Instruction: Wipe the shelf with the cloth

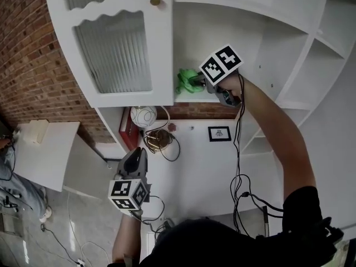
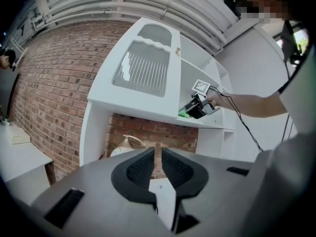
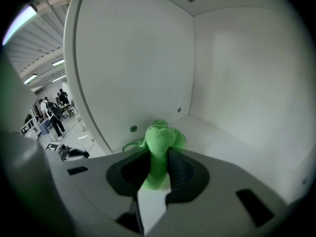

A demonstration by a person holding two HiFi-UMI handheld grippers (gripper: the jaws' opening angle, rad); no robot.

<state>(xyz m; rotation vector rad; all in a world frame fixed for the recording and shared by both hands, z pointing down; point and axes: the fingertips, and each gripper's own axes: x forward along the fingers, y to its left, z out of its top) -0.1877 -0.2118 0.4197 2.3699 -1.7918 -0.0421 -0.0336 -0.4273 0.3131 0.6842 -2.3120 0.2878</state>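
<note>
Clamping the green cloth (image 3: 159, 144) between its jaws, my right gripper (image 1: 198, 83) reaches into the open compartment of the white cabinet at the upper middle of the head view. The cloth bunches out past the jaw tips and sits low over the shelf (image 3: 224, 139), near the compartment's left wall and front edge; I cannot tell whether it presses on the board. In the right gripper view the cloth fills the centre, with the bare shelf floor running to the right and back.

My left gripper (image 1: 137, 156) hangs at the lower left of the head view, well apart from the cabinet, above the white desk (image 1: 206, 171). Its jaws are drawn together with only a thin slit between them, and they grasp nothing. A glazed cabinet door (image 1: 114, 52) stands at the upper left.
</note>
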